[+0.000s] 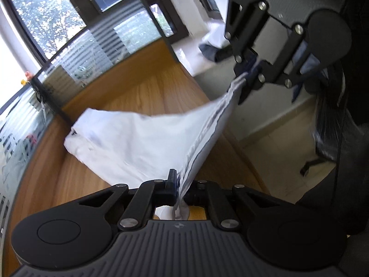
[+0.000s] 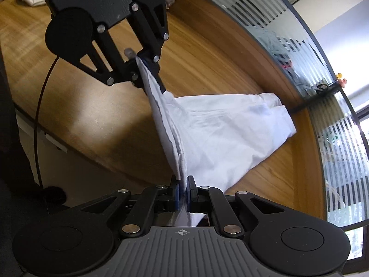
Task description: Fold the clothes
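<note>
Left wrist view: the left gripper [image 1: 178, 184] has its jaws pinching the hem of a white garment [image 1: 138, 143], and the right gripper [image 1: 245, 78] at 1 o'clock pinches the same edge. The raised hem stretches between them; the rest trails onto the wooden bench [image 1: 143, 85] toward 10 o'clock.

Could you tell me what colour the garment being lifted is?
White garment, clearest in the right wrist view.
</note>
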`<state>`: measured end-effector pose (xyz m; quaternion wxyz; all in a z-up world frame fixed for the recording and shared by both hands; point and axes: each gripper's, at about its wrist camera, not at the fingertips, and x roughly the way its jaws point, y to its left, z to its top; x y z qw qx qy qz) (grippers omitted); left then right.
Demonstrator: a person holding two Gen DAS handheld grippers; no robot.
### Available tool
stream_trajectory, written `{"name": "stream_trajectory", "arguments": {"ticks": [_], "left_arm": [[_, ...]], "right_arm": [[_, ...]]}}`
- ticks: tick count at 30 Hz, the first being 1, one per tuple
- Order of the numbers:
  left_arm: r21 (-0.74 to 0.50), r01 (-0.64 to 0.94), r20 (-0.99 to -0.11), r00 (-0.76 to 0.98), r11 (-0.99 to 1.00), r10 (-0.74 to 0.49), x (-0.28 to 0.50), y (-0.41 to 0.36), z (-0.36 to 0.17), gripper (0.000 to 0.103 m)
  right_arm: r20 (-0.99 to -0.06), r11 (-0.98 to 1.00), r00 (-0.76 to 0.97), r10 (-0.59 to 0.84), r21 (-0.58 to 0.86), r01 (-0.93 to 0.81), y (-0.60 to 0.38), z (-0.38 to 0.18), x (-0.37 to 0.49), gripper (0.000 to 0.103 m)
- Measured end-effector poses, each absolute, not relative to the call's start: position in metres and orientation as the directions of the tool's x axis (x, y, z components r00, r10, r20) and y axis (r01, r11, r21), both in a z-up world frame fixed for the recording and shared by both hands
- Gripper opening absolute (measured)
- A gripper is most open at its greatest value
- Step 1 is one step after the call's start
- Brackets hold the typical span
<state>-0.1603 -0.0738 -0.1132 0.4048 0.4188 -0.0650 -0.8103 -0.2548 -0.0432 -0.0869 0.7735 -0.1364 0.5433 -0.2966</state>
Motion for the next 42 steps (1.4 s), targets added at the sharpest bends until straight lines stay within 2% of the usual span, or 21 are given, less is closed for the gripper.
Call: {"name": "stream_trajectory", "arguments": {"ticks": [7,12,20,22,24,25,27,28,30,31,32,34,36,42], "left_arm": [[0.375,0.697,-0.636,-0.286,-0.612,-0.716,-0.157,-0.169,-0.077,0.011],[0.282,0.781,-0.693,-0.235,-0.557,-0.681,-0.147,-0.256,-0.079,0.019],[0.125,0.897,-0.777,-0.177,-0.424,-0.604,-0.124,-0.354,-0.119,0.021],[0.086,0.925,-0.794,-0.161,-0.369,-0.587,-0.117,-0.369,-0.131,0.023],[0.065,0.949,-0.805,-0.132,-0.308,-0.578,-0.11,-0.379,-0.14,0.032],[0.06,0.959,-0.808,-0.117,-0.277,-0.578,-0.106,-0.383,-0.143,0.033],[0.048,0.974,-0.806,-0.092,-0.22,-0.585,-0.097,-0.389,-0.145,0.033],[0.041,0.981,-0.804,-0.08,-0.19,-0.589,-0.092,-0.391,-0.145,0.033],[0.0,0.991,-0.801,-0.079,-0.132,-0.594,-0.08,-0.387,-0.14,0.033],[-0.027,0.994,-0.8,-0.084,-0.104,-0.595,-0.074,-0.384,-0.137,0.033],[-0.054,0.996,-0.798,-0.089,-0.075,-0.596,-0.067,-0.381,-0.133,0.033],[-0.12,0.992,-0.795,-0.115,-0.031,-0.595,-0.057,-0.37,-0.127,0.034],[-0.176,0.984,-0.791,-0.137,0.008,-0.596,-0.051,-0.357,-0.125,0.038],[-0.279,0.958,-0.794,-0.191,0.068,-0.578,-0.046,-0.346,-0.143,0.038]], "right_arm": [[-0.753,0.781,0.233,-0.615,-0.54,0.314,-0.128,-0.054,-0.255,0.008],[-0.779,0.804,0.232,-0.582,-0.508,0.31,-0.209,-0.054,-0.254,0.008],[-0.843,0.875,0.272,-0.464,-0.39,0.285,-0.304,-0.095,-0.255,0.008],[-0.853,0.89,0.286,-0.436,-0.361,0.279,-0.322,-0.109,-0.256,0.009],[-0.862,0.901,0.298,-0.411,-0.335,0.274,-0.335,-0.125,-0.256,0.01],[-0.861,0.904,0.305,-0.406,-0.331,0.27,-0.34,-0.132,-0.257,0.011],[-0.858,0.906,0.314,-0.406,-0.332,0.264,-0.35,-0.145,-0.258,0.021],[-0.851,0.904,0.326,-0.412,-0.336,0.265,-0.353,-0.15,-0.259,0.023],[-0.826,0.891,0.354,-0.439,-0.349,0.292,-0.358,-0.152,-0.264,0.036],[-0.809,0.878,0.362,-0.462,-0.36,0.316,-0.36,-0.15,-0.268,0.039],[-0.793,0.864,0.37,-0.485,-0.37,0.341,-0.362,-0.148,-0.272,0.048],[-0.763,0.837,0.383,-0.521,-0.37,0.402,-0.367,-0.141,-0.28,0.05],[-0.751,0.809,0.396,-0.528,-0.303,0.503,-0.371,-0.126,-0.294,0.057],[-0.78,0.686,0.397,-0.483,-0.055,0.726,-0.364,-0.118,-0.332,0.057]]}}
